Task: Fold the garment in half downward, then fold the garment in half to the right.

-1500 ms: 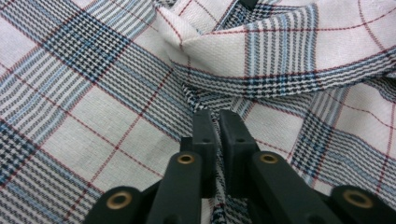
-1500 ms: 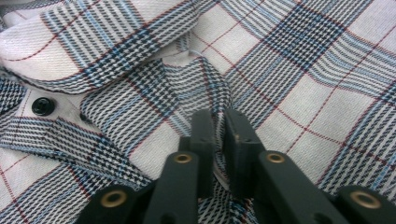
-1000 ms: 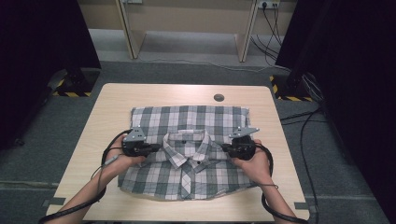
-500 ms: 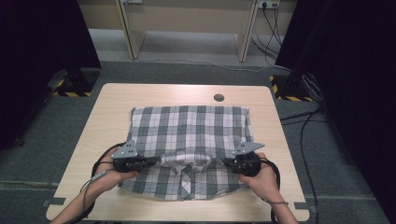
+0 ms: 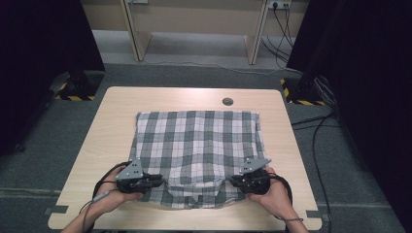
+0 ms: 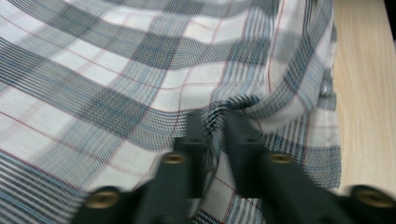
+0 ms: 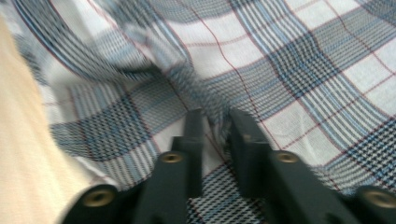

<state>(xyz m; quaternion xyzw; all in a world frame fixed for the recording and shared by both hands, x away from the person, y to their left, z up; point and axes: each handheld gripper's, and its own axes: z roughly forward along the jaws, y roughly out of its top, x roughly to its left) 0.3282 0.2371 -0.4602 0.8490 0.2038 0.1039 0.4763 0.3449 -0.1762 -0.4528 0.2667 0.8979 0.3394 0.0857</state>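
I am folding a plaid button-up shirt [image 5: 197,148] that lies in the middle of a light wooden table [image 5: 111,121], its far part spread flat and its near part, collar included, being doubled toward me. My left gripper [image 5: 156,180] sits at the near left edge of the shirt and my right gripper [image 5: 233,181] at the near right edge, each low over the cloth, well apart from one another. In the left gripper view [image 6: 214,135] the jaws have just been opening; they stand a narrow gap apart with a raised ridge of plaid fabric between them, and the pads no longer seem to press it. The right gripper view [image 7: 215,135] shows the same: jaws just parted, a pinched-up fold of cloth loose in the gap. I judge this as the release at the end of one fold. Next I need to lift both grippers clear without dragging the fabric, then pick fresh grip points for the following fold, keeping both sides even.
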